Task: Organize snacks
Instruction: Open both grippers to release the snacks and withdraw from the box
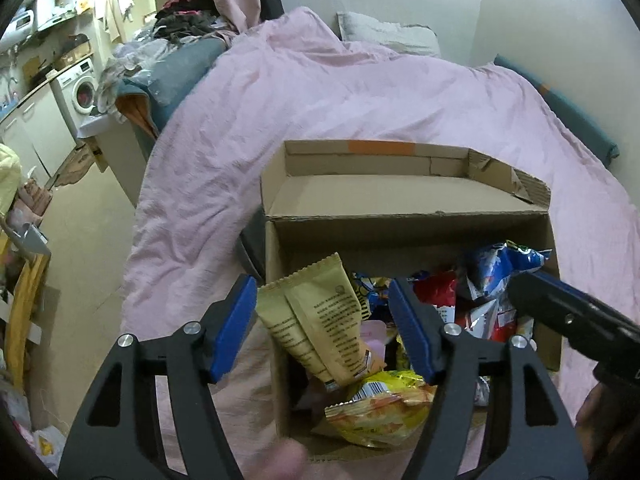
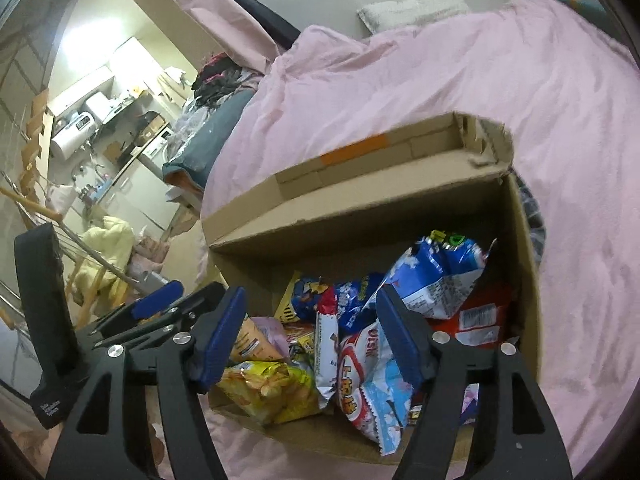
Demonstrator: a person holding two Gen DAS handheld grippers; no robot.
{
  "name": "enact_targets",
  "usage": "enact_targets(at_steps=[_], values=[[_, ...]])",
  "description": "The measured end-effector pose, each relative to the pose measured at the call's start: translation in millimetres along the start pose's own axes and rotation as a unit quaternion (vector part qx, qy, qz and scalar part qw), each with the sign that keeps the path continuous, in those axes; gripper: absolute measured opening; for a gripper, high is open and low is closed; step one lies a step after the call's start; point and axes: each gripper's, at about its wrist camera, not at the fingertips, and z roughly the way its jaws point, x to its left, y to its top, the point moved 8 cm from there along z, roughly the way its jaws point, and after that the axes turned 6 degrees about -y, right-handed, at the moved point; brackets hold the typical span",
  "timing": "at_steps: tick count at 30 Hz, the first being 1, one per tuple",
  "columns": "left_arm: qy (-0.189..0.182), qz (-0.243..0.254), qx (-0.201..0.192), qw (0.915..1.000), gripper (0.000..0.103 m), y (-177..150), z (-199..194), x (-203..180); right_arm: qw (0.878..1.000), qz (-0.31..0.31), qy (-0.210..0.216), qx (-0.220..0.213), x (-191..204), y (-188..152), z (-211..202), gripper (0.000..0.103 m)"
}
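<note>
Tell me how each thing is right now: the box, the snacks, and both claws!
cardboard box: open, flaps up, on the pink blanket.
gold packet: tilted over the box's edge, between the left claw's fingers.
left claw: open.
right claw: open, empty, over the snacks.
yellow chip bag: lying in the box.

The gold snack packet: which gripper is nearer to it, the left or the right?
Left. The gold snack packet sits between the open left gripper's blue pads over the cardboard box; the right gripper hangs open farther right, above the blue-and-white bags.
</note>
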Motion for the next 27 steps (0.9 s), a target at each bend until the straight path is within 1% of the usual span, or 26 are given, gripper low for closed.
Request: enact_targets(at_steps=[1, 3, 7, 10, 11, 12, 13, 14, 17, 19, 21, 22, 24, 27], values=[[0.001, -0.005, -0.001, 1.0000, 0.065, -1, -1, 1, 1.000, -0.004, -0.005, -0.004, 1, 0, -4, 0.072], [0.003, -0.016, -0.003, 0.9999, 0.065, -3, -6, 5, 1.000, -0.005, -0.009, -0.008, 1, 2, -9, 0.081], [-0.001, -0.030, -0.008, 0.9995, 0.065, -7, -18, 10, 1.000, 0.009, -0.017, -0.017, -3, 1, -26, 0.086], [0.016, -0.012, -0.015, 0.9997, 0.065, -9, -28, 9, 0.999, -0.003, -0.039, -0.030, -3, -1, -42, 0.089], [0.018, -0.009, -0.019, 0.9996, 0.068, -9, -33, 9, 0.998, -0.007, -0.045, -0.033, -2, -2, -47, 0.090], [0.020, -0.010, -0.024, 0.9995, 0.077, -9, -38, 11, 0.998, -0.013, -0.051, -0.036, -1, -4, -53, 0.093], [0.019, -0.012, -0.028, 0.9993, 0.083, -10, -43, 12, 0.998, -0.018, -0.055, -0.040, 0, -6, -60, 0.095], [0.017, -0.017, -0.033, 0.9992, 0.090, -11, -48, 14, 0.997, -0.021, -0.059, -0.046, 0, -8, -66, 0.098], [0.008, -0.021, -0.040, 0.9990, 0.096, -19, -62, 17, 0.996, -0.018, -0.072, -0.057, -4, -18, -81, 0.100], [0.005, -0.016, -0.043, 0.9989, 0.103, -27, -69, 17, 0.995, -0.011, -0.082, -0.056, -8, -27, -90, 0.101], [0.008, -0.012, -0.042, 0.9990, 0.103, -35, -75, 19, 0.992, -0.012, -0.118, -0.050, -13, -35, -95, 0.103], [0.010, -0.011, -0.040, 0.9991, 0.103, -39, -79, 19, 0.990, -0.011, -0.128, -0.051, -15, -41, -99, 0.103], [0.014, -0.010, -0.039, 0.9991, 0.103, -49, -87, 21, 0.989, -0.007, -0.136, -0.050, -17, -50, -104, 0.103], [0.014, -0.006, -0.034, 0.9993, 0.103, -66, -98, 21, 0.989, -0.007, -0.136, -0.048, -17, -64, -110, 0.103]])
